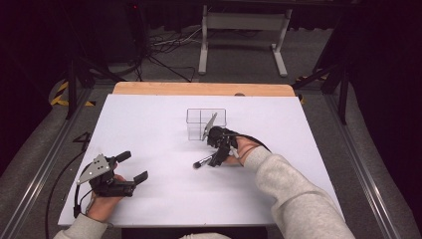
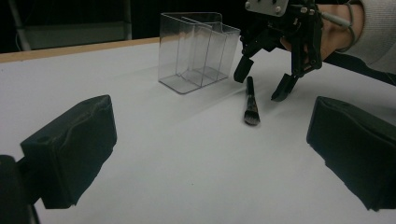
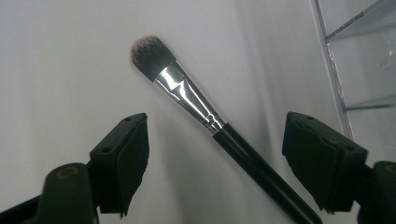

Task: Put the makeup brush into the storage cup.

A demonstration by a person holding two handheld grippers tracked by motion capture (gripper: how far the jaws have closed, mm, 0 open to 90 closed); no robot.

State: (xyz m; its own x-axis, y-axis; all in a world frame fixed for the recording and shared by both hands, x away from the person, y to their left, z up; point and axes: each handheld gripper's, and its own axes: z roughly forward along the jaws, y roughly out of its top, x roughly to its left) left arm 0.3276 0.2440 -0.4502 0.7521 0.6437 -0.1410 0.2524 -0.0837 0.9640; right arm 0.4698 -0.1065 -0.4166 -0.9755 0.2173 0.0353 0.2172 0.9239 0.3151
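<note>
White surface (image 1: 149, 149), dark room. The makeup brush (image 3: 196, 105) lies flat beside the clear organizer (image 1: 206, 123) — right tongs (image 3: 215, 158) straddle its handle, not yet pinching; an off-centre pinch could roll it away. Left tongs (image 2: 210, 154) idle, wide.

A black-handled makeup brush (image 1: 203, 162) lies flat on the white table (image 1: 149, 124) near its middle, just before a clear plastic divided organizer (image 1: 205, 123), which stands toward the far edge, apart from it.

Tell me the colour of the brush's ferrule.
Shiny silver, between dark bristles and black handle of the brush; clearest in the right gripper view.
</note>
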